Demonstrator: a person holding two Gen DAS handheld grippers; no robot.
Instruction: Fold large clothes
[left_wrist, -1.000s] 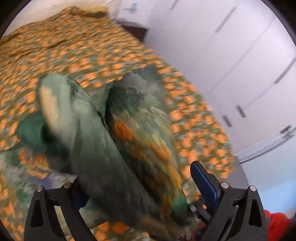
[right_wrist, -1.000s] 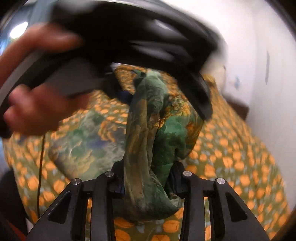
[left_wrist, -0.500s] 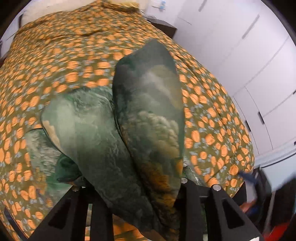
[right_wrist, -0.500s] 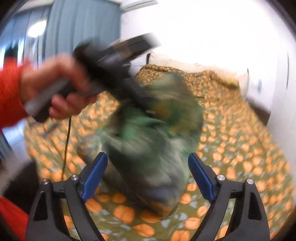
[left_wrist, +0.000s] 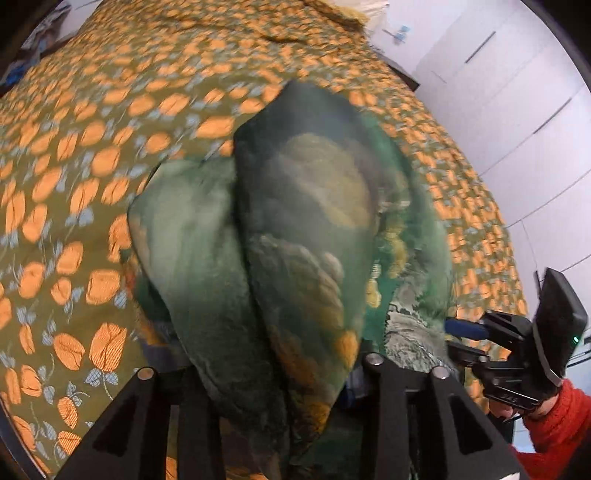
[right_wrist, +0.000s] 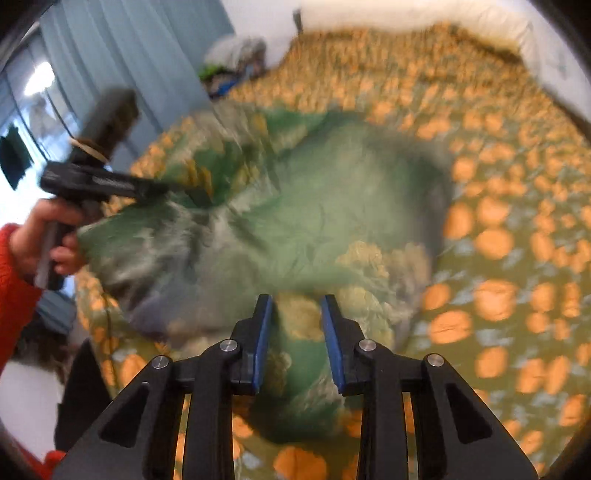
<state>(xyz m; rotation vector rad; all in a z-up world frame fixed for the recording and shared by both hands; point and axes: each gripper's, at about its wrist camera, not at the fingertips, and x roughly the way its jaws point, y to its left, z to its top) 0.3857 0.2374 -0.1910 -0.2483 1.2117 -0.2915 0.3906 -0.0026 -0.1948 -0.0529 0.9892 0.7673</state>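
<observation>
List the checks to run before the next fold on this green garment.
1. Left claw grip: jaws just eased open a little, with the green garment bunched between them: ok.
2. Right claw grip: jaws just closed, and cloth fills the gap between the pads: ok.
3. Garment lying flat: it is rumpled and heaped: not ok.
4. Claws apart from each other: they hold opposite ends: ok.
5. Garment fully on the bedspread: the near edge is hidden: cannot tell.
</observation>
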